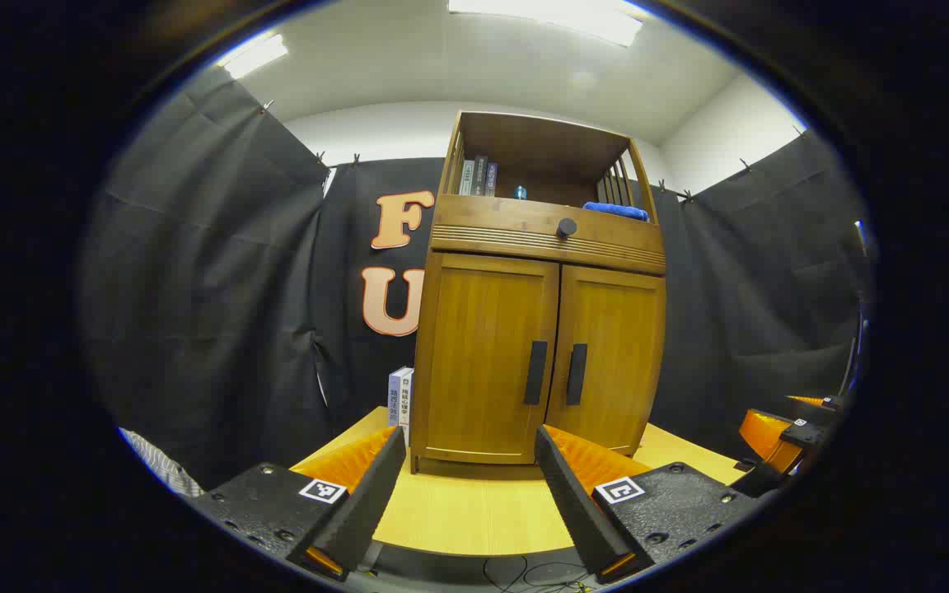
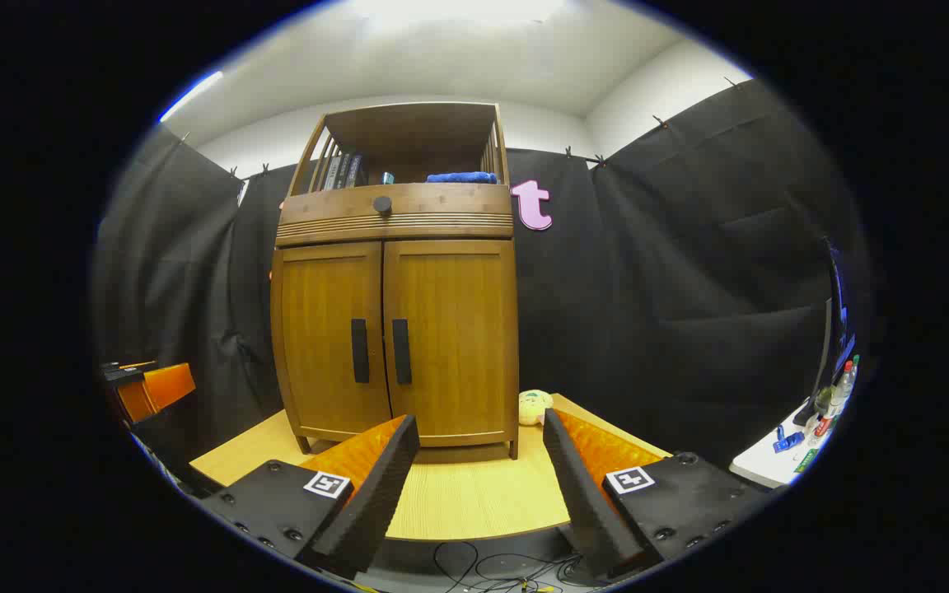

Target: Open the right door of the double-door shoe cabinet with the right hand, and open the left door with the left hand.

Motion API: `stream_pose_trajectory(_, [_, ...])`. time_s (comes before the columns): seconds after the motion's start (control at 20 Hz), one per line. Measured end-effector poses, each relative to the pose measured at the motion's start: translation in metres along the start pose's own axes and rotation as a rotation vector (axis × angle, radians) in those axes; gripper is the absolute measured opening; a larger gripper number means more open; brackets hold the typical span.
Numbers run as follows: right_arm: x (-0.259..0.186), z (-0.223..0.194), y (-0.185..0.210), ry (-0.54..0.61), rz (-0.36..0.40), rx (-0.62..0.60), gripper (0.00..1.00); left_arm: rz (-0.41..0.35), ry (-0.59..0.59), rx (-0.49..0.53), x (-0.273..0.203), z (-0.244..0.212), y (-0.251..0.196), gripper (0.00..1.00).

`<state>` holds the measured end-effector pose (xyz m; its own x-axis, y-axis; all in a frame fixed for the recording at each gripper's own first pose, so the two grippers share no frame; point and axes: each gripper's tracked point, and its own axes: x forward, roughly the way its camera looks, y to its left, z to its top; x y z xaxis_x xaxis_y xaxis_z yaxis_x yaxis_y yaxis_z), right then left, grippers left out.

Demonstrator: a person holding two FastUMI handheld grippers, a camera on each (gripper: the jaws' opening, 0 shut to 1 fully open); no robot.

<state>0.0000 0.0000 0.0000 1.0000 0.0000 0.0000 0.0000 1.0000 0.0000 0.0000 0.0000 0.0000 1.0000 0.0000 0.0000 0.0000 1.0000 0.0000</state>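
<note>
Setting: a staged recording booth inside an ordinary room, not a lived-in home. Black cloth (image 1: 219, 272) hangs on all sides, clipped along a line near its top edge, with plain white wall (image 1: 376, 132) and ceiling above it. Strip lights (image 1: 254, 54) are set in the ceiling. A single wooden cabinet (image 2: 396, 329) stands on a light wood table (image 2: 474, 502), with a few books (image 1: 399, 395) beside it as props. Loose cables (image 2: 491, 568) lie below the table's front edge. At the far right of the right gripper view, a white side table (image 2: 771, 465) holds what appear to be bottles, too small to identify.
</note>
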Motion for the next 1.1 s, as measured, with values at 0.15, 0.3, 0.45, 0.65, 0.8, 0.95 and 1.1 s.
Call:
stream_pose_trajectory(0.15, [-0.001,0.001,-0.002,0.001,-0.008,-0.001,0.97,0.001,0.004,0.000,-0.001,-0.002,0.001,0.93])
stream_pose_trajectory(0.3, [-0.003,-0.002,-0.001,0.012,-0.003,-0.005,0.97,0.001,0.017,-0.007,-0.003,-0.007,0.000,0.98])
stream_pose_trajectory(0.45, [-0.003,-0.003,-0.001,0.019,-0.001,-0.004,0.97,0.006,0.033,-0.013,-0.005,-0.010,0.001,0.95])
stream_pose_trajectory(0.65, [-0.002,-0.004,0.003,0.024,0.006,-0.002,0.97,0.011,0.045,-0.023,-0.007,-0.011,0.005,0.95])
stream_pose_trajectory(0.8, [0.000,-0.005,0.002,0.026,0.007,-0.003,0.97,0.014,0.034,-0.005,-0.009,-0.008,0.004,0.92])
stream_pose_trajectory(0.95, [0.007,-0.010,0.002,0.045,0.005,0.001,0.97,0.006,0.034,-0.003,-0.013,-0.009,0.001,0.96])
stream_pose_trajectory(1.1, [0.020,-0.009,0.007,0.045,0.018,0.000,0.94,0.004,0.042,0.009,-0.014,-0.011,0.001,0.97])
